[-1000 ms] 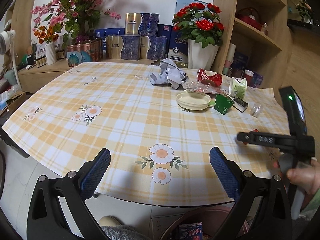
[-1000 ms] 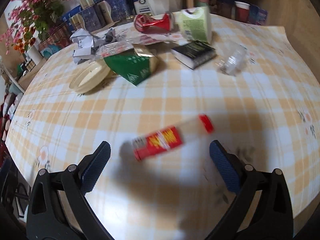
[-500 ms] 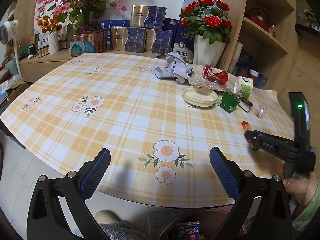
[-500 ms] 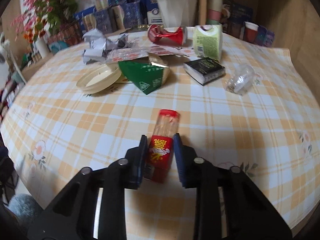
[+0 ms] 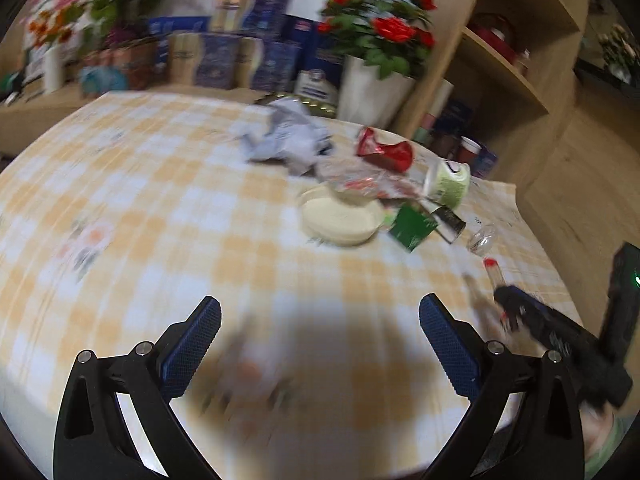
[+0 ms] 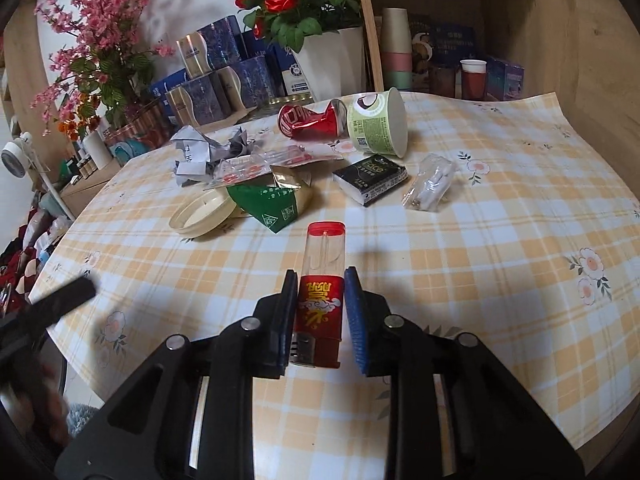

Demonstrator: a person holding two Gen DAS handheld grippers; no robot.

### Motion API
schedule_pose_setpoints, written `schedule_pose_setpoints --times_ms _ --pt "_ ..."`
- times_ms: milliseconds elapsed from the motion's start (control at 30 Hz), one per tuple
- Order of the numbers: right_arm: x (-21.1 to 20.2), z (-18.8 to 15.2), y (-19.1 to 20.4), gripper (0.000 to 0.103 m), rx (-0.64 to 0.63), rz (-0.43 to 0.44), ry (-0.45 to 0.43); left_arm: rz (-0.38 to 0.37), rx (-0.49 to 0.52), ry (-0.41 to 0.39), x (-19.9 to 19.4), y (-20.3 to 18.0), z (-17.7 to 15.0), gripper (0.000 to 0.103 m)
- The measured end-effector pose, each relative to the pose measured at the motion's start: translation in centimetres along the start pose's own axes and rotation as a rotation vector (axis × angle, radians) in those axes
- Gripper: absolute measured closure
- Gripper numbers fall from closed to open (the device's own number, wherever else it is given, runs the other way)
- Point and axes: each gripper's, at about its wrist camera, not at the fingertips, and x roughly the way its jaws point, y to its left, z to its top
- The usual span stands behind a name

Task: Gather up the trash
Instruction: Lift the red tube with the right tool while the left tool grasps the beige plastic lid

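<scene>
My right gripper (image 6: 322, 300) is shut on a clear tube with a red cap and red label (image 6: 323, 276) and holds it above the checked table (image 6: 500, 240). The tube also shows in the left wrist view (image 5: 495, 276). My left gripper (image 5: 320, 336) is open and empty over the table's near side. Trash lies ahead: a cream lid (image 6: 203, 212), a green wrapper (image 6: 272, 204), a black packet (image 6: 370, 176), a clear plastic wrapper (image 6: 430, 182), a green paper cup on its side (image 6: 378, 122), a crushed red can (image 6: 310, 120) and crumpled paper (image 6: 200, 152).
A white pot of red roses (image 6: 332, 60), blue boxes (image 6: 224, 76) and a wooden shelf with cups (image 6: 440, 60) stand behind the table. The left wrist view is blurred. The table's near edge (image 6: 80, 360) is at lower left.
The right gripper has lifted the tube clear of the table and levelled out. The left gripper has swung forward over the table, toward the trash pile.
</scene>
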Motion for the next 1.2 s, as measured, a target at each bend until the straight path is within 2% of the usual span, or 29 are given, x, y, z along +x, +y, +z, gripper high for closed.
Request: schedule_pose_setpoints --times_ms 67,133,200,400,600,700,733,767,900,1200 --pt "-0.1 -0.1 -0.2 0.076 0.008 0.009 -0.005 -0.015 0.017 0.042 2.5 -0.7 1.2 0.006" --pt "-0.3 -0.1 -0.6 0.076 0.022 0.019 -0.012 -0.038 -0.027 0.082 4.7 -0.7 2.3 0.006" --pt "-0.4 -0.1 -0.8 0.076 0.033 0.025 -0.015 -0.01 -0.039 0.105 6.7 -1.1 3.1 0.006" --pt "-0.4 -0.5 -1.3 0.077 0.045 0.04 -0.013 0.078 0.064 0.151 11.1 -2.9 4.4 0.006" --pt "-0.2 -0.6 -2.0 0.077 0.064 0.046 -0.006 0.106 0.035 0.162 13.5 -2.4 6.0 0.006" --pt "-0.1 -0.6 -2.3 0.077 0.069 0.046 -0.003 0.113 0.04 0.161 14.0 -2.3 6.6 0.006" --pt "-0.1 -0.7 -2.3 0.077 0.07 0.045 -0.003 0.11 0.046 0.158 14.0 -2.3 6.6 0.017" --pt "-0.2 -0.7 -2.4 0.077 0.07 0.044 -0.002 0.108 0.061 0.155 13.9 -2.4 6.7 0.018" --pt "-0.4 -0.8 -2.6 0.077 0.071 0.04 0.001 0.064 0.083 0.149 12.7 -2.2 6.1 0.02" --pt "-1.7 -1.2 -1.8 0.077 0.049 0.031 0.012 0.048 0.108 0.174 8.5 -1.5 3.6 0.02"
